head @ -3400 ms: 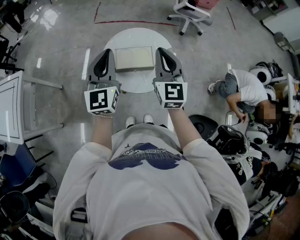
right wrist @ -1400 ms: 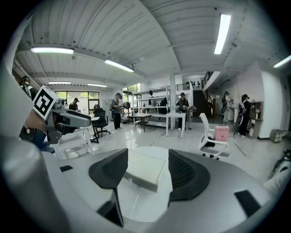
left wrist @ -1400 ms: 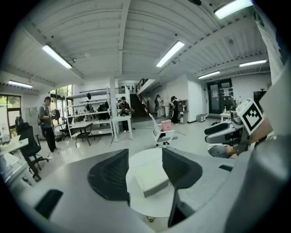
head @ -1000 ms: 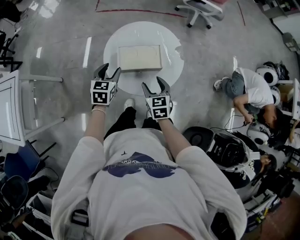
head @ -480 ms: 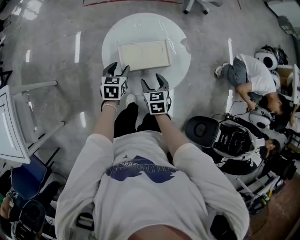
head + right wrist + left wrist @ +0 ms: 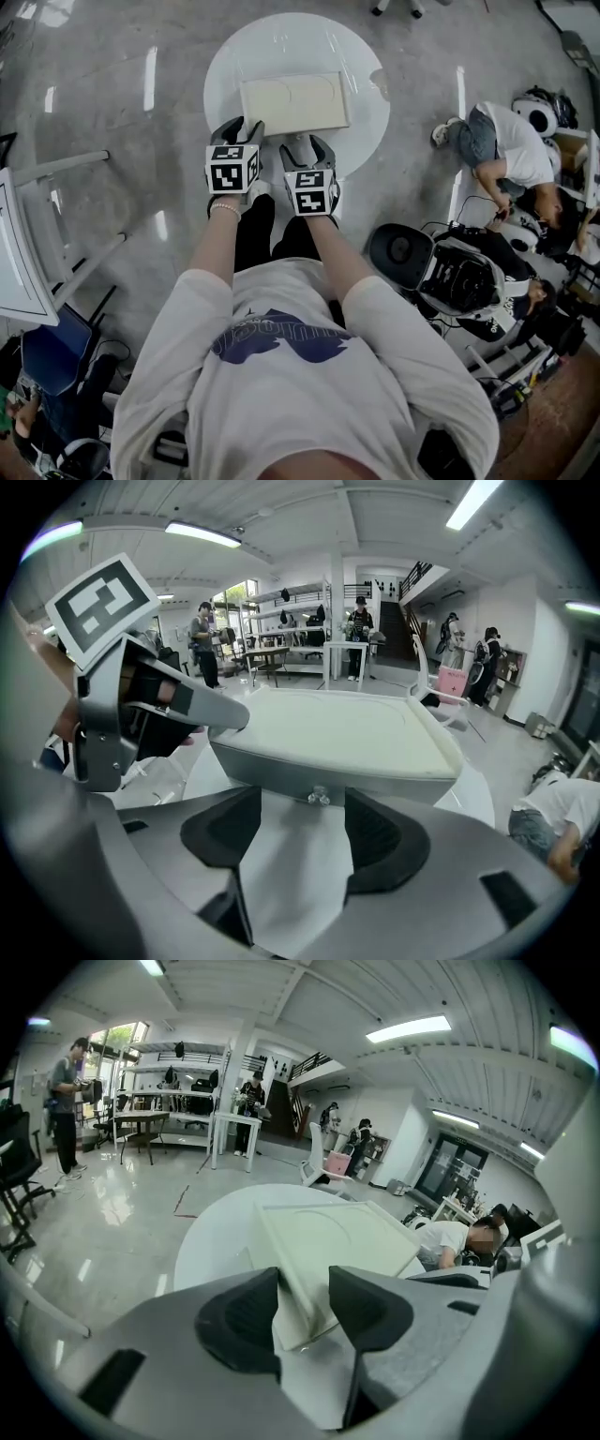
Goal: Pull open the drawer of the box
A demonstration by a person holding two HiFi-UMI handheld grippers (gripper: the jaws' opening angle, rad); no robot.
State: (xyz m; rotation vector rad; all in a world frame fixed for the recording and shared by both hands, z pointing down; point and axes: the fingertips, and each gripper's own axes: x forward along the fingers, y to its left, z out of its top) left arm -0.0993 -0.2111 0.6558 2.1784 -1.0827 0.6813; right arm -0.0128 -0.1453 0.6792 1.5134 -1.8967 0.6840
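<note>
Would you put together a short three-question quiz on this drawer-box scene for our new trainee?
1. True or false: the right gripper is shut on the drawer's knob.
2. What sits between the left gripper's jaws? A) the knob B) a near corner of the box C) nothing
3. What does the box rest on?
Key:
1. False. Its jaws stand apart, with the knob in line between them and not gripped.
2. B. Those jaws have just been closing but do not yet press on the corner.
3. The round white table.
</note>
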